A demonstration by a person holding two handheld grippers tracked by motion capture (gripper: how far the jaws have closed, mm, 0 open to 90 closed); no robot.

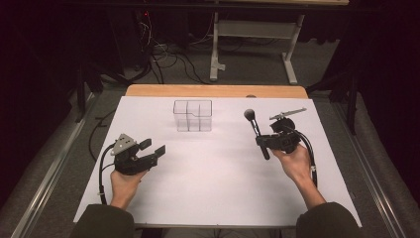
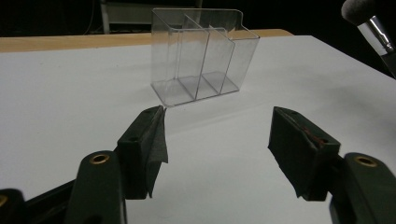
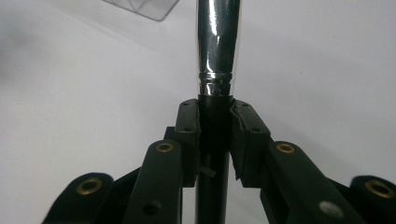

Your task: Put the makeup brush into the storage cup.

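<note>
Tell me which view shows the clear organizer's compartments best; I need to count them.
The left gripper view: the clear organizer stands close, its dividers marking three compartments. The high view shows it small, from above. The right gripper view catches just a corner beyond the held brush.

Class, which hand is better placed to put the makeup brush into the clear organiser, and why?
The right. Its tool is shut on the black-handled, chrome-ferruled makeup brush, beside the clear plastic three-compartment organiser. The left tool is open, holding nothing.
</note>
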